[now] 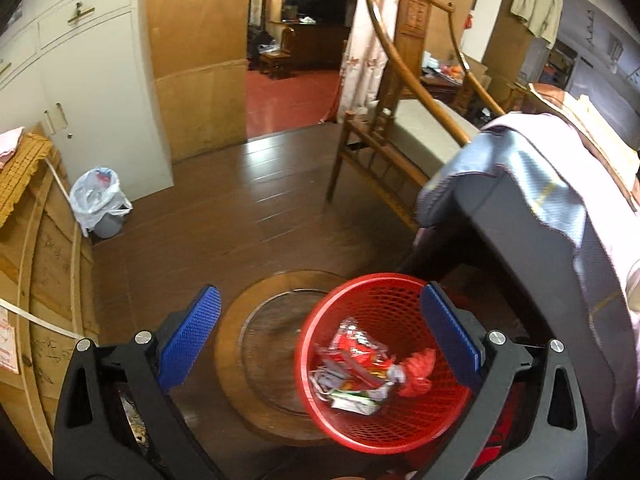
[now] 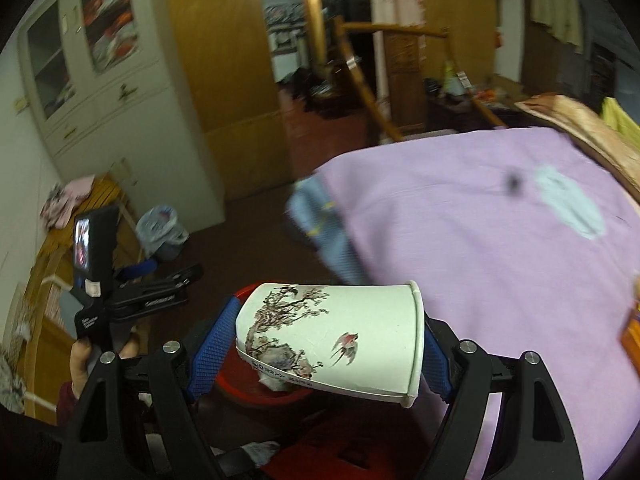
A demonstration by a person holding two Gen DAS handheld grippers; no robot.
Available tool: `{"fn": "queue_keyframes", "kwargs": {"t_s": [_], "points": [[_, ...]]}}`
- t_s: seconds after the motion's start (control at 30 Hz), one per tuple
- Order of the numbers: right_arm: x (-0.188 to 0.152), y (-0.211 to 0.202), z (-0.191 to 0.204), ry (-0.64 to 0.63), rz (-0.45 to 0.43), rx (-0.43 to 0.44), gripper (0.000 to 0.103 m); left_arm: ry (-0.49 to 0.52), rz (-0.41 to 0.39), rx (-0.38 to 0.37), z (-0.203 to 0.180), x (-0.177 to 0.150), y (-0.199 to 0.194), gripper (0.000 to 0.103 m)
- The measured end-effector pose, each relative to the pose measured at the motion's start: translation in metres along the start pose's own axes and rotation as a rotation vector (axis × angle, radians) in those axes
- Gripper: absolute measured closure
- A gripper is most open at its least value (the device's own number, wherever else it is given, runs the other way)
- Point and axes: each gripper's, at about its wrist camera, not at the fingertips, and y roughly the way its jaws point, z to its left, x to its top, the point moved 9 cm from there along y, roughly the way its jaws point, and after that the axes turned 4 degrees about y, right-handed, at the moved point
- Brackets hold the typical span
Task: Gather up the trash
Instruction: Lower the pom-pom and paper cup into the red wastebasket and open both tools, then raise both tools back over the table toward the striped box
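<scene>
Right tool [image 2: 324, 344] clamps paper cup [image 2: 336, 340]; left view alone shows basket's wrappers [image 1: 360, 368].

A: Can any writing be read here?

B: Hardly. The paper cup [image 2: 336, 340] has a line of small blue print along its base edge, too blurred to make out.

A: And left of the cup?

B: The black handheld device [image 2: 94, 280] there bears white lettering low on its body, and more on its side arm, but none of it is legible.
</scene>
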Motion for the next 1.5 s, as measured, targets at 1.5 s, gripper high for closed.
{"fn": "queue_keyframes", "kwargs": {"t_s": [1.5], "points": [[-0.052, -0.165, -0.132, 0.231, -0.292, -0.030, 0.006, 0.356, -0.155, -0.120, -0.193, -0.005, -0.131, 0.007]]}}
